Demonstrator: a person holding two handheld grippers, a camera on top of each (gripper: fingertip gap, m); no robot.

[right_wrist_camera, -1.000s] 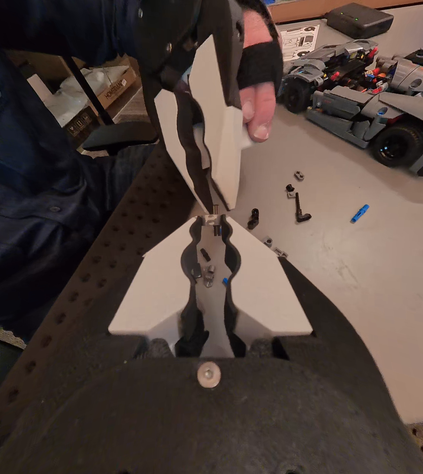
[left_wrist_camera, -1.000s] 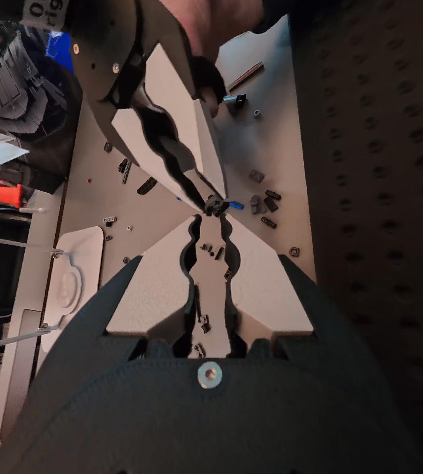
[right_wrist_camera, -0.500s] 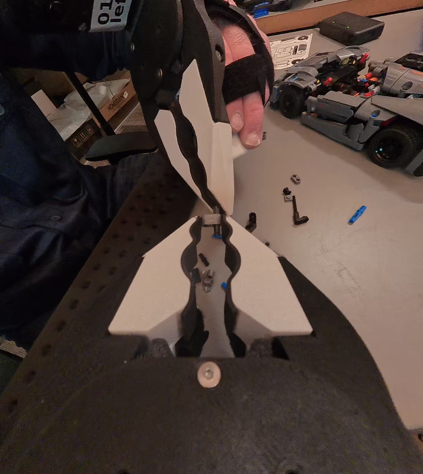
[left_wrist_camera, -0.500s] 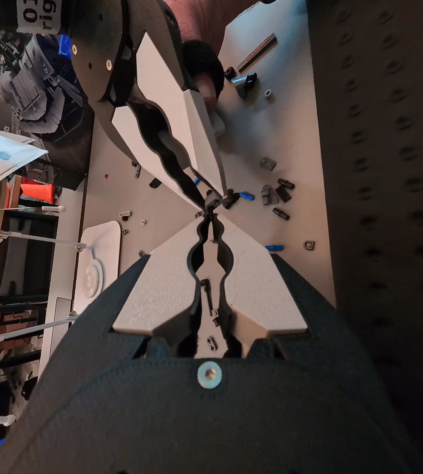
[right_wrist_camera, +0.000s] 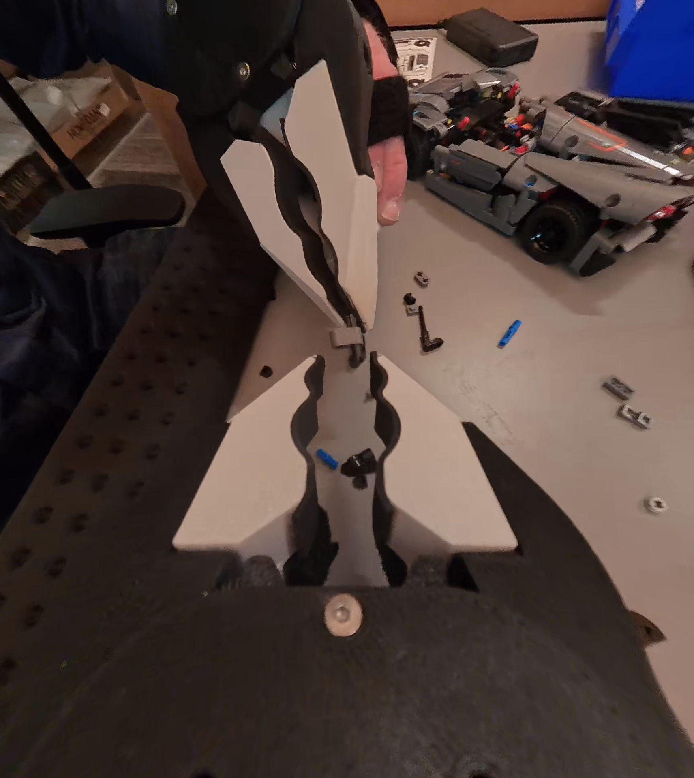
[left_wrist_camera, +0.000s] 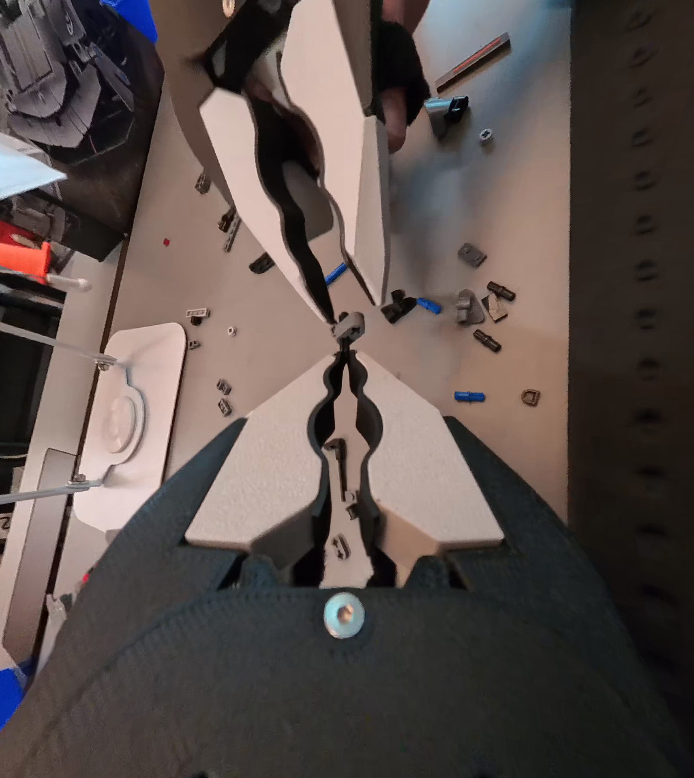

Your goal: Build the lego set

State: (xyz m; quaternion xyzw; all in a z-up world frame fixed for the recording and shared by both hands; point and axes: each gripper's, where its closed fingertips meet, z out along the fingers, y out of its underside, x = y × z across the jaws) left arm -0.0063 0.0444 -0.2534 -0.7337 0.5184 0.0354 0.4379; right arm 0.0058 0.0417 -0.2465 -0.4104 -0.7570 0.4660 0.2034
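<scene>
Clamps the left gripper (left_wrist_camera: 343,358) fingers together on a thin black pin (left_wrist_camera: 343,346), held above the grey tabletop (left_wrist_camera: 294,235). Carries a small grey connector (left_wrist_camera: 350,326) on the pin's far end, at 12 o'clock from those fingertips.

Holds the right gripper (right_wrist_camera: 345,360) fingers apart, one on each side of the pin's free end; cannot tell whether either touches it.

Shows loose parts on the tabletop around them in the left wrist view: a blue pin (left_wrist_camera: 468,396) at 3 o'clock, a black elbow piece (left_wrist_camera: 398,310) at 1 o'clock.

Shows, farther off in the right wrist view, a black axle (right_wrist_camera: 425,332) at 2 o'clock, then a grey built lego car (right_wrist_camera: 568,168) at 1 o'clock, with a black box (right_wrist_camera: 492,40) and a blue bin (right_wrist_camera: 674,50) at the far edge.
</scene>
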